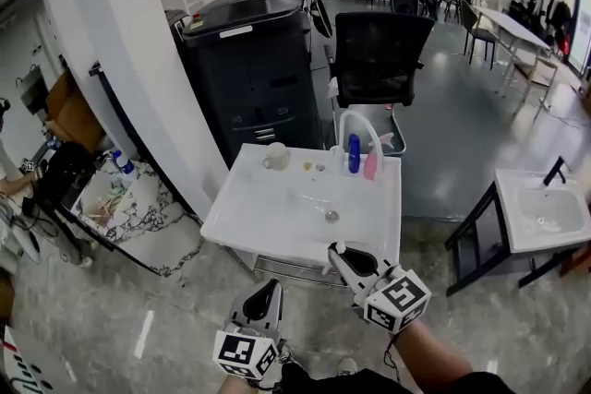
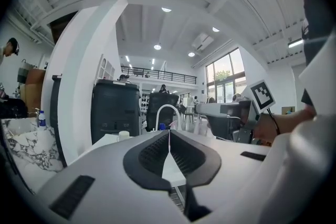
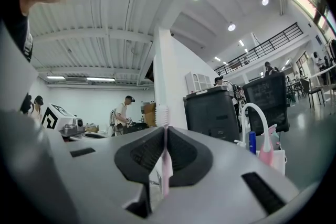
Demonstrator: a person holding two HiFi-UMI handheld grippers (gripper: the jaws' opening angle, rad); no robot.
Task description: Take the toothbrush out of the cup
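Observation:
The pale pink toothbrush (image 3: 166,168) stands upright with its bristles on top, and my right gripper (image 3: 165,131) is shut on its handle. In the head view that gripper (image 1: 338,252) hovers over the near edge of the white table (image 1: 277,226), the brush head (image 1: 340,246) poking up at its tip. The white cup (image 1: 276,157) sits at the table's far left, well apart from both grippers; it also shows small in the left gripper view (image 2: 124,135). My left gripper (image 1: 266,289) is below the table's near edge, shut with nothing between its jaws (image 2: 169,134).
A white handled caddy (image 1: 388,143) with a blue bottle (image 1: 354,153) and a pink spray bottle (image 1: 371,163) stands at the table's far right. Behind are a black printer (image 1: 249,60) and a black chair (image 1: 379,46). A washbasin (image 1: 545,212) stands to the right, a white pillar (image 1: 120,41) to the left.

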